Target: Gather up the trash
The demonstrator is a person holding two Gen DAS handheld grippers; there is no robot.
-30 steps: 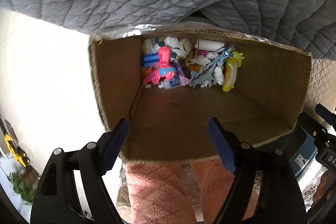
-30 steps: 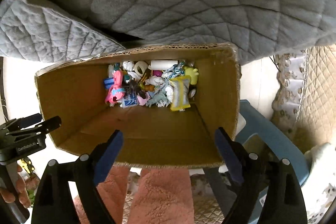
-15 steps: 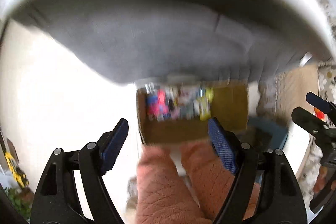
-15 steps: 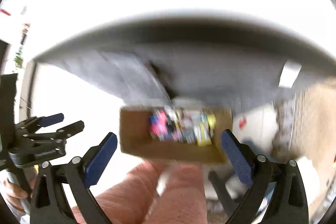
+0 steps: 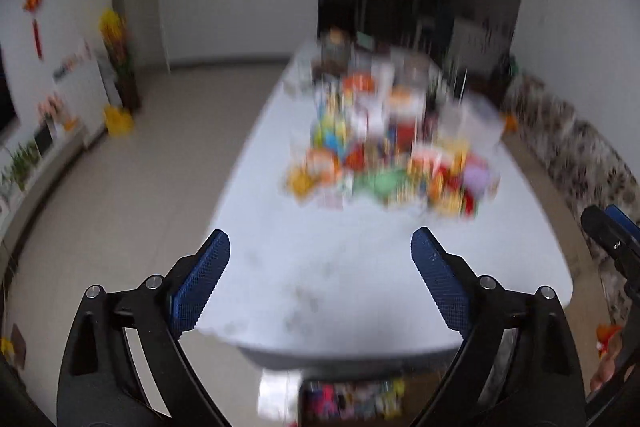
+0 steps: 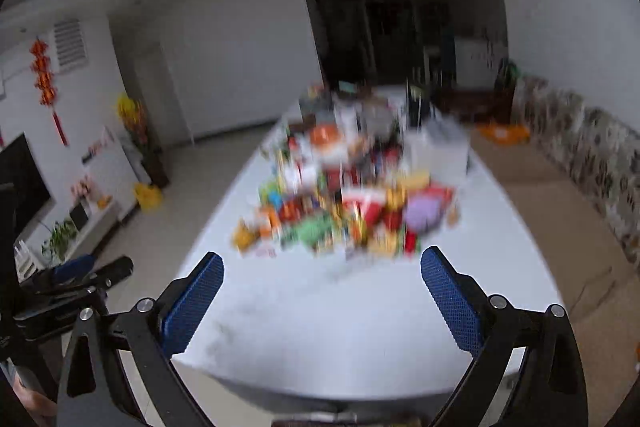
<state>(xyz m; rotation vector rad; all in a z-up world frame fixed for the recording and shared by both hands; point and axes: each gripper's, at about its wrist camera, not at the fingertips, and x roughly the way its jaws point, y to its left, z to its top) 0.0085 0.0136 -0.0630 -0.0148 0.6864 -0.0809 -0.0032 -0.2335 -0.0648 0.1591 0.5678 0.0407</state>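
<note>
Now trash pile [image 5: 384, 155] (blurred) on table [image 5: 360, 267] beyond empty jaws: left opening, right wide.

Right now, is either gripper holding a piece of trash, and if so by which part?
Nothing is held. The left gripper is opening with only bare table showing between its pads; the right gripper stands wide open, also empty.

A red hanging knot ornament [image 6: 44, 75] decorates the white wall, with a white slatted vent [image 6: 70, 45] just beside it and yellow flowers [image 6: 132, 115] below, nearer the floor.
</note>
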